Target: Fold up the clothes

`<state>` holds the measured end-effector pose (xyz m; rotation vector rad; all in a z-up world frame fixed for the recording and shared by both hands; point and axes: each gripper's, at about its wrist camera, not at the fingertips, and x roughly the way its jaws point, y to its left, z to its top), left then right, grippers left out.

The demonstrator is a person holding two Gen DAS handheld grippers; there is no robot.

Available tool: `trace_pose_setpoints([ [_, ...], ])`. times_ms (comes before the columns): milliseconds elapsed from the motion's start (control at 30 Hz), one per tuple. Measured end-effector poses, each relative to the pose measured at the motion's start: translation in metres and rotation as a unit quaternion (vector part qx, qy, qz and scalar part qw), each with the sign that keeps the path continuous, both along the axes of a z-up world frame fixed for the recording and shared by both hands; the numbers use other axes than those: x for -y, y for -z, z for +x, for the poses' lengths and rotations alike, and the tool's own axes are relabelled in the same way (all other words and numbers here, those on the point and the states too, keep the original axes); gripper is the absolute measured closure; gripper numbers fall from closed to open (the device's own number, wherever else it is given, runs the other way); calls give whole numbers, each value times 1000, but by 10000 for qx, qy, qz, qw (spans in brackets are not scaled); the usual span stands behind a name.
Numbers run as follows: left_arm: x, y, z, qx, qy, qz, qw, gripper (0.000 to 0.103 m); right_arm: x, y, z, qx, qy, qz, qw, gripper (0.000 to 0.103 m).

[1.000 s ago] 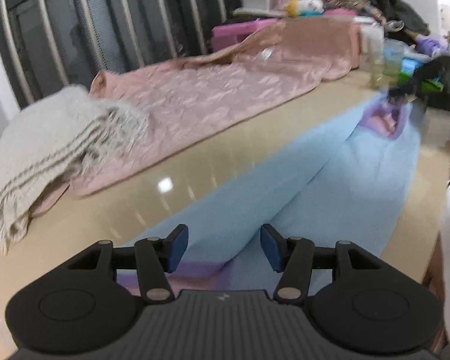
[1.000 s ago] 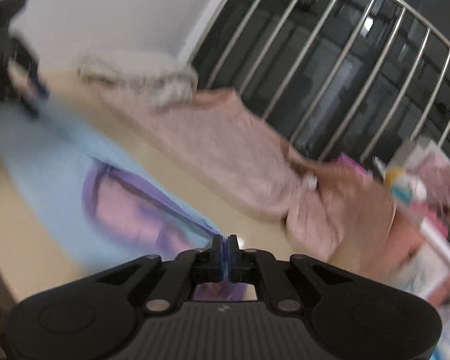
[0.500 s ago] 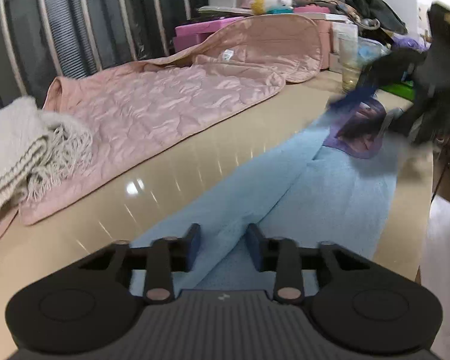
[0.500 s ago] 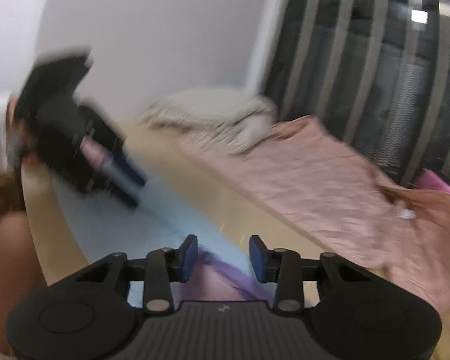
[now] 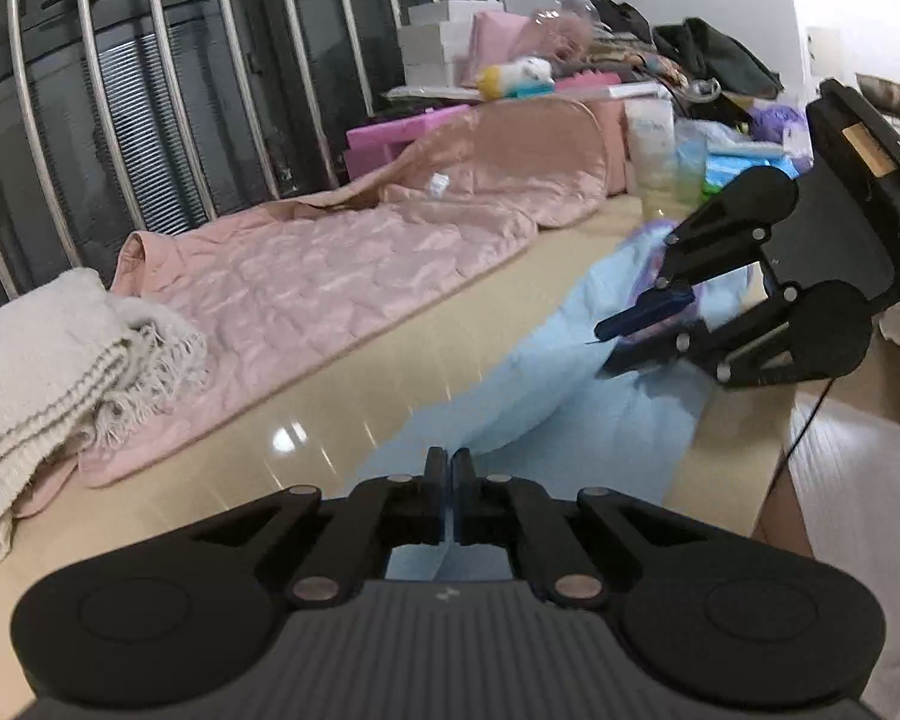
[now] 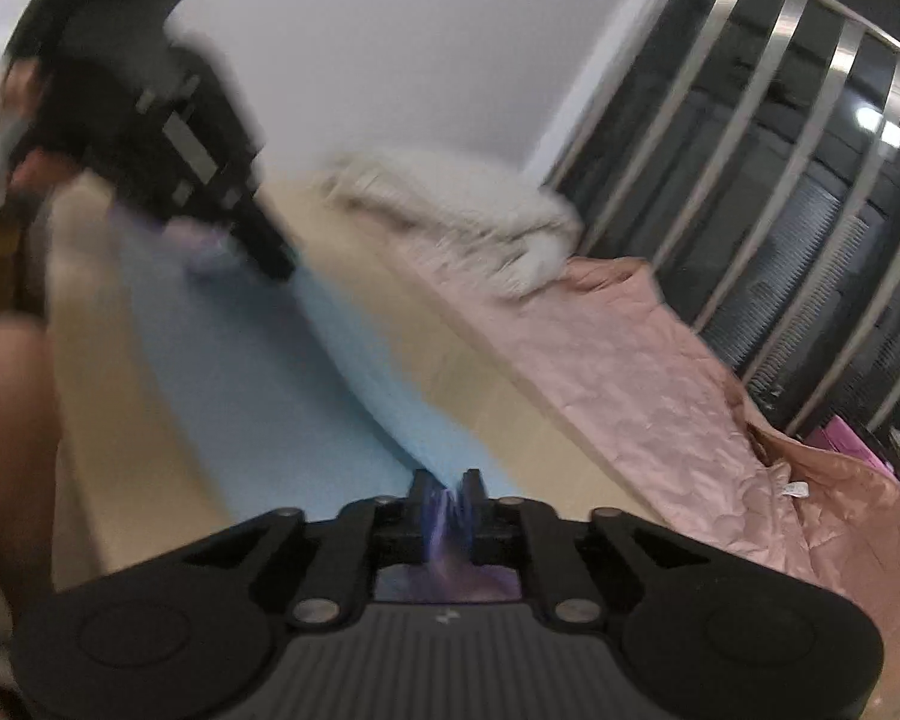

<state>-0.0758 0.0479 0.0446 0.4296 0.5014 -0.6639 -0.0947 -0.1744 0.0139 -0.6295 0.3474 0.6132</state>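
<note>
While the left tool (image 5: 447, 483) pinches the blue garment (image 5: 576, 396), the right tool (image 6: 447, 498) clamps its purple end.

We look from two wrist cameras set low over the worktop (image 5: 342, 414), each sighting along its own claw. The left view faces the cluttered far end, with the right claw (image 5: 642, 330) ahead. The right view faces the opposite way, toward the white wall, blurred. Both share the blue garment (image 5: 546, 396), pink quilt (image 6: 648, 372) and barred window (image 5: 168, 90).
</note>
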Motion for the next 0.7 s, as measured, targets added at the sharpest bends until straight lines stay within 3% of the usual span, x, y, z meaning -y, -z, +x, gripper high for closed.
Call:
trace_pose_setpoints([
  [67, 1, 9, -3, -61, -45, 54, 10000, 102, -11, 0, -2, 71, -102, -76, 9999, 72],
  [200, -3, 14, -9, -94, -67, 50, 9999, 102, -32, 2, -1, 210, -294, -306, 9989, 72],
  [233, -5, 13, -9, -96, -96, 18, 9999, 102, -38, 4, 2, 235, -355, -426, 9982, 81],
  [267, -7, 12, -10, -97, -125, -14, 9999, 102, -40, 7, 5, 163, -344, -490, 9981, 101],
  [533, -14, 28, -3, -61, -418, 332, 9986, 98, -14, -15, -8, 161, -61, -27, 9998, 103],
  [633, -29, 21, 3, -204, -456, 188, 9986, 84, -9, -22, -11, 30, -137, 152, 9998, 102],
  [700, -44, 11, 6, -290, -539, 95, 9981, 54, -5, -27, -14, -58, -188, 272, 9994, 98],
])
